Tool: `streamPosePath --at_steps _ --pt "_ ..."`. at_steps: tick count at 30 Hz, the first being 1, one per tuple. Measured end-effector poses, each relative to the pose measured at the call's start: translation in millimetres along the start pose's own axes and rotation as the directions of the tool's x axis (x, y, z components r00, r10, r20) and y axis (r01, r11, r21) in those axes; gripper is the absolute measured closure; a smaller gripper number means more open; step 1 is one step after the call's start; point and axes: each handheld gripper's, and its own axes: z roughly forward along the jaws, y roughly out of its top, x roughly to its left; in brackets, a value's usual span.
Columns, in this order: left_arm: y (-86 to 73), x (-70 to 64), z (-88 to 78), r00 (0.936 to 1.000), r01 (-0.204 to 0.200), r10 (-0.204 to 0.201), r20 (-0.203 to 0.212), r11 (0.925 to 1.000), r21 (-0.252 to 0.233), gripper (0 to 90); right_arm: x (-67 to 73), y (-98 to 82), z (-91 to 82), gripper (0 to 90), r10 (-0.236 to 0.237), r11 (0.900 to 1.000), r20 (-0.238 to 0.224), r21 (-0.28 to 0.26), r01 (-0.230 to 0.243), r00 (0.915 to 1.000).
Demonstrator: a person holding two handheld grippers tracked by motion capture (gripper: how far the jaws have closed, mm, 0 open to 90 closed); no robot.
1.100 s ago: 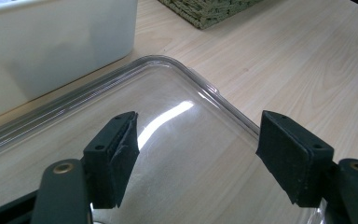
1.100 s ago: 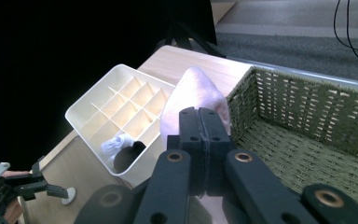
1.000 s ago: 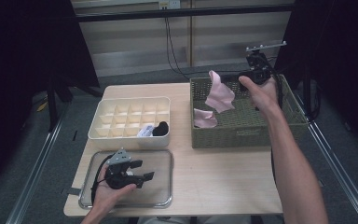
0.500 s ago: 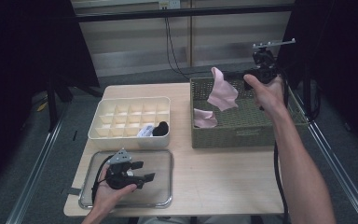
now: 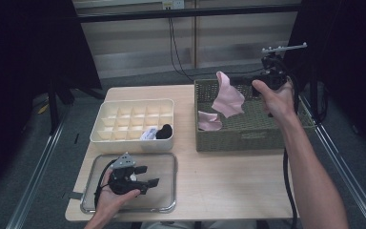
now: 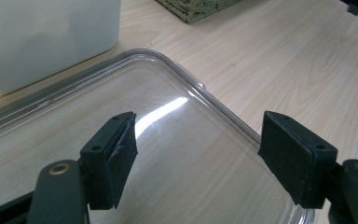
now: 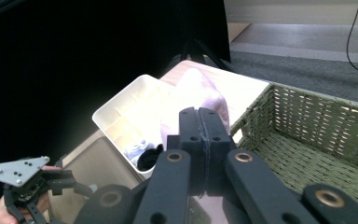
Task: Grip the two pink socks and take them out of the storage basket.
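Note:
My right gripper (image 5: 253, 85) is held above the green woven basket (image 5: 248, 143), shut on a pink cloth (image 5: 228, 98) that hangs down over it. In the right gripper view the jaws (image 7: 199, 112) are pressed together with the pink cloth (image 7: 200, 91) pinched at their tips. A second pink cloth (image 5: 209, 120) lies in the basket's left end. My left gripper (image 5: 147, 175) hovers low over the clear tray (image 5: 164, 162). Its jaws (image 6: 196, 140) stand wide open, with nothing between them.
A cream divided box (image 5: 124, 119) sits left of the basket, with a black item (image 5: 165, 130) and a white item (image 5: 148, 134) in its front right cells. Bare wooden tabletop (image 5: 228, 181) lies in front of the basket. A cable trails along the right arm.
The right hand has lifted a little up and to the right, carrying the pink cloth higher over the basket. The left gripper has stayed put.

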Motion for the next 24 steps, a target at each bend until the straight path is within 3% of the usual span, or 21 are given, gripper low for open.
streamPosePath --at_steps 4,15,20,24 --pt "-0.4 -0.6 2.7 1.0 0.008 -0.008 0.003 1.0 0.003 26.6 4.7 -2.2 -4.4 89.5 -0.014 1.0 -0.006 -0.001 0.014 0.9999" --pt "3.1 -9.3 12.0 0.9992 -0.018 0.017 0.037 0.9994 0.028 30.1 26.3 -9.7 -16.6 89.5 -0.022 1.0 -0.018 0.003 0.022 0.9996" --pt "8.6 -12.9 16.2 0.9983 -0.037 0.036 0.046 0.9992 0.017 32.4 35.1 -14.6 -21.7 89.5 -0.035 0.999 -0.038 -0.01 0.035 0.9987" --pt "13.5 -13.0 16.4 0.9983 -0.026 0.026 0.053 0.9996 -0.015 38.4 40.7 -20.7 -23.7 89.5 -0.047 0.999 -0.031 -0.003 0.047 0.9984"
